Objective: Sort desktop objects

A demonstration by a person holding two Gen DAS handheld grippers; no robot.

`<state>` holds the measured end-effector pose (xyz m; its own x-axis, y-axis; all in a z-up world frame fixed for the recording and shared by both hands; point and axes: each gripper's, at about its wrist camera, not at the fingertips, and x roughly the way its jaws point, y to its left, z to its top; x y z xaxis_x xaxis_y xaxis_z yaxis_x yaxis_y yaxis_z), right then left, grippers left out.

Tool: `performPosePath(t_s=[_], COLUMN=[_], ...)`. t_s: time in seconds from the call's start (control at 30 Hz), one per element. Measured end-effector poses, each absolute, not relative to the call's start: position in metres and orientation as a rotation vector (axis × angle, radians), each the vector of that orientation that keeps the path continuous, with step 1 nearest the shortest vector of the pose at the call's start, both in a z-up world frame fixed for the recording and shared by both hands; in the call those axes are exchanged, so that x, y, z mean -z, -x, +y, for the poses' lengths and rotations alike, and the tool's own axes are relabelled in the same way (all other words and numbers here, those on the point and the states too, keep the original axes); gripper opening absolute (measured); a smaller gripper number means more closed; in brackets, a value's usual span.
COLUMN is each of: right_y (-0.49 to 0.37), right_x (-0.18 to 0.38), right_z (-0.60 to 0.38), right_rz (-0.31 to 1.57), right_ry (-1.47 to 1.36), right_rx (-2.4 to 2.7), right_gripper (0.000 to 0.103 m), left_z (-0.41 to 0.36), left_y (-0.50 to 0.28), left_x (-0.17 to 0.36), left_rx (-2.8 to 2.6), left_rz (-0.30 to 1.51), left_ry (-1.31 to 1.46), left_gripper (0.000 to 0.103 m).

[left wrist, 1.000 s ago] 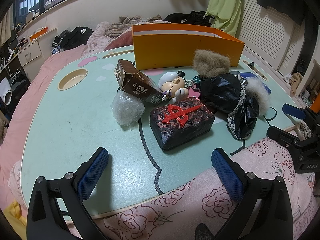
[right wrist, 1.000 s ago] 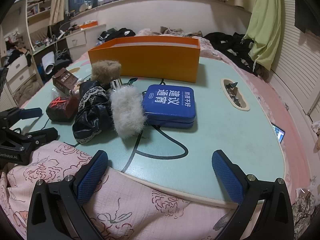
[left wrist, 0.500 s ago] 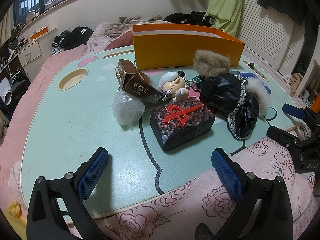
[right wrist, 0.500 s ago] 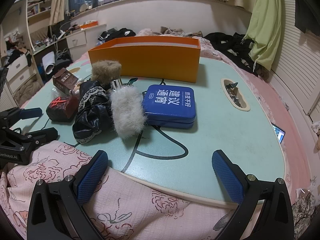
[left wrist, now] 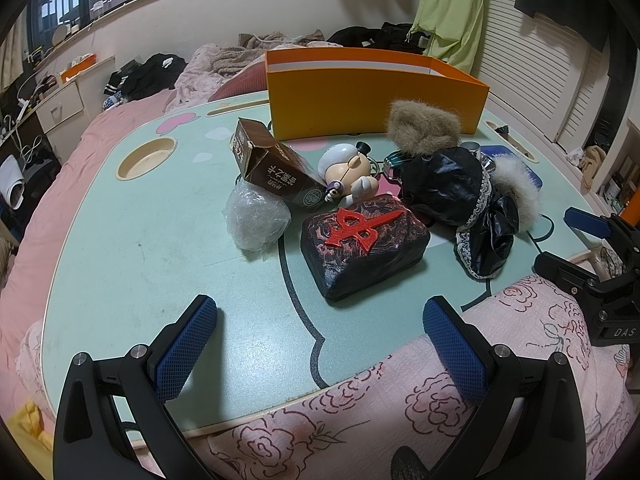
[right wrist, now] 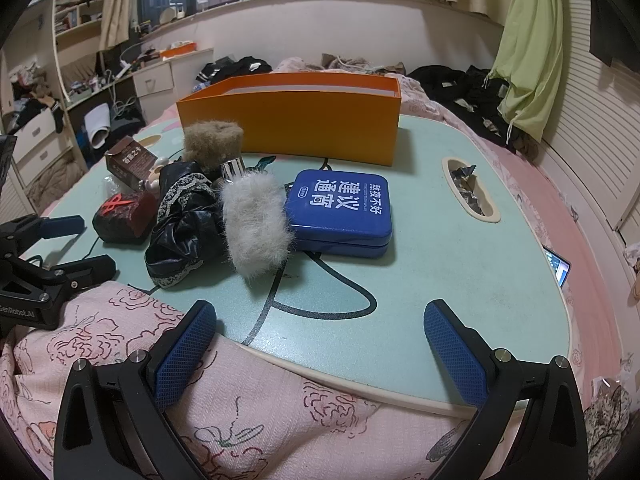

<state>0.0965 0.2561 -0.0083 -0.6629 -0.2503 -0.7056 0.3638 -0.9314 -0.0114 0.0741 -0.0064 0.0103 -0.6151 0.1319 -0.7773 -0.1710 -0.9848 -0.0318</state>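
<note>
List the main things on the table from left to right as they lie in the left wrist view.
Round cup recess → crumpled clear plastic bag → brown carton → dark block with the red emblem → black lace-trimmed garment → white fur tuft.

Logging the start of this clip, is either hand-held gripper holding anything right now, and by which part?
Nothing is held. The left hand-held gripper and the right hand-held gripper are both open over the table's near edge.
</note>
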Motion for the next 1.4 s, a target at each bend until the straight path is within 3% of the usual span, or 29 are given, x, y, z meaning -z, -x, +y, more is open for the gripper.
performPosePath(t_s=[0.43, 0.7, 1.17, 1.4], right_y=[-0.097, -0.097, -0.098, -0.098], right_x=[0.008, 0.008, 0.009, 0.009], right_z=[0.257, 0.257, 0.257, 0.257], right_rz=[0.216, 0.215, 0.215, 0.215], right_ry=[-1.063, -1.063, -1.063, -1.063], right_rx=[2.582, 2.582, 2.582, 2.582], right_gripper=[0.103, 0.103, 0.103, 0.103], left_z=[-0.015, -0.024, -0.056, -0.057], left_y=[-0.08, -0.101, -0.086, -0.042], left_x=[-0.014, -0.034, -0.072, -0.063], left_rx=[-2.694, -2.776, -2.917, -2.815], left_rz=[-0.004, -0.053, -0.067, -0.126], left_ry=[1.248, 1.017, 0.9, 1.059], left_gripper=[0.103, 0.102, 0.079, 0.079])
